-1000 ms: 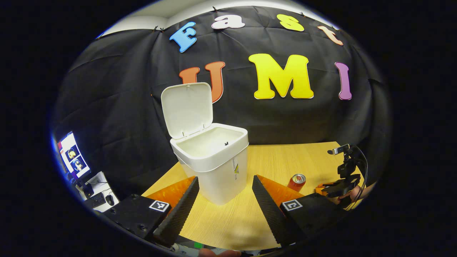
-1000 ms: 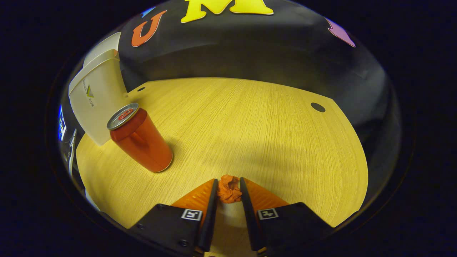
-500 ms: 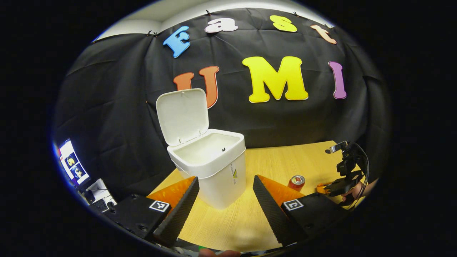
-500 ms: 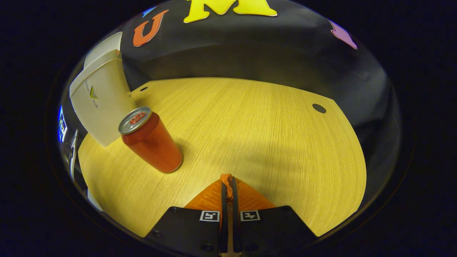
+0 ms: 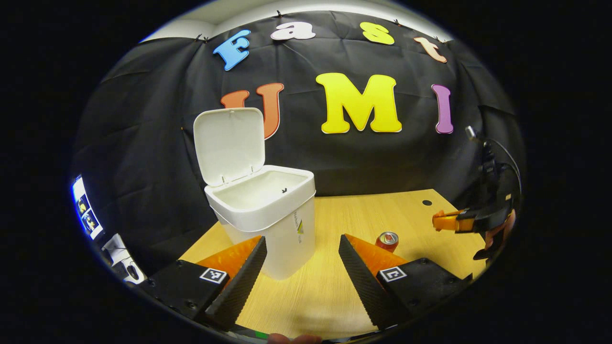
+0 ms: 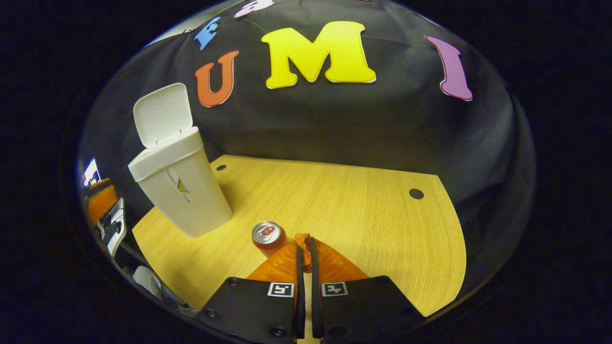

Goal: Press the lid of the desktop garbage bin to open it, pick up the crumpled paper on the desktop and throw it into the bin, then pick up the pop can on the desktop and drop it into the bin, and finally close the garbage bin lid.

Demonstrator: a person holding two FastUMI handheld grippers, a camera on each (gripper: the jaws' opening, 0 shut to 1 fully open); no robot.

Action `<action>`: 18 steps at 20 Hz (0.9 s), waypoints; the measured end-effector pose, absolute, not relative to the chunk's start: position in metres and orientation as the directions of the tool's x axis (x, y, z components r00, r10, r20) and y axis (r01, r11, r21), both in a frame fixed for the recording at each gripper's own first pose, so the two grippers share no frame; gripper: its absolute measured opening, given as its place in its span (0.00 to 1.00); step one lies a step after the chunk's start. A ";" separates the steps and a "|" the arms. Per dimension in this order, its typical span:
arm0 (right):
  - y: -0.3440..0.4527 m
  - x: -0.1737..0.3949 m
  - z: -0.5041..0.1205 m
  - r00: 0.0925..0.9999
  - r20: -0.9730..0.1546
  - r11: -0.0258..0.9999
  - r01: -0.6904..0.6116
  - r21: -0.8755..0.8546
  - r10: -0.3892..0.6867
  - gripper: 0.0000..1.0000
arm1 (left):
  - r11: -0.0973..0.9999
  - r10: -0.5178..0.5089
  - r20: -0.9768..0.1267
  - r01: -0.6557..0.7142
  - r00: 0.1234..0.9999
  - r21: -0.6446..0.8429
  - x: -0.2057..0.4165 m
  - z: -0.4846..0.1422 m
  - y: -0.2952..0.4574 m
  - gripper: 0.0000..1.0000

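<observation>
So the right gripper (image 6: 306, 248) was clamped tight on the crumpled paper (image 6: 303, 242), which was squeezed down to a little orange sliver poking out between the fingertips, lifted off the table (image 6: 363, 210). Just past it, the pop can (image 6: 267, 234) stood upright on the wood, untouched. Farther back and off to the side sat the garbage bin (image 6: 179, 193) with its lid (image 6: 161, 114) flipped up.

From the left gripper view, the left gripper (image 5: 302, 248) was spread wide with nothing in it, hanging in front of the bin, and the right gripper was way out at the edge of the picture, up in the air.

Progress-wise, I'd say: lid opening done, paper grabbed but not dropped in yet. Left to do: carry the paper over and release it, then the can, then shut the lid.

Hard to make out: most of the paper was hidden between the fingers, so how secure the hold was is anyone's guess. The bottom of the bin wasn't in sight either, just its upper inside walls.
</observation>
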State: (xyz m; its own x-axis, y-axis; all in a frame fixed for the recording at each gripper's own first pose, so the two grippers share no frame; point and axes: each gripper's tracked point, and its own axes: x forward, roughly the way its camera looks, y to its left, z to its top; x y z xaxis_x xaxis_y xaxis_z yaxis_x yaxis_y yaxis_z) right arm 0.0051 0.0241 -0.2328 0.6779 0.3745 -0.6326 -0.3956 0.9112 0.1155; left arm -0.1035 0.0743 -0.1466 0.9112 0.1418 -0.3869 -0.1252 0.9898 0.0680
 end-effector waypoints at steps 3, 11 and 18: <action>0.051 0.009 -0.176 0.707 -0.565 0.889 -0.442 0.117 0.426 0.06 | 0.992 0.119 -0.394 -0.124 0.911 0.014 -0.101 -0.156 0.075 1.00; 0.173 0.033 -0.083 0.683 -0.421 0.788 -0.598 0.147 0.597 0.06 | 0.976 0.200 -0.397 -0.216 0.896 0.004 -0.126 -0.162 0.133 1.00; 0.325 0.040 -0.087 0.550 -0.417 0.650 -0.746 0.145 0.724 0.04 | 0.928 0.347 -0.385 -0.371 0.855 0.012 -0.169 -0.148 0.203 1.00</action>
State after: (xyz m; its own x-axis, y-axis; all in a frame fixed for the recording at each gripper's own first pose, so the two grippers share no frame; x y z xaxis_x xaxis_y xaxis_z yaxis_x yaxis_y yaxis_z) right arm 0.0405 0.3251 -0.0866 0.5502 0.7235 -0.4169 -0.7457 0.6504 0.1447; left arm -0.1687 0.2032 -0.1481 0.8552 0.3472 -0.3849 -0.3715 0.9284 0.0120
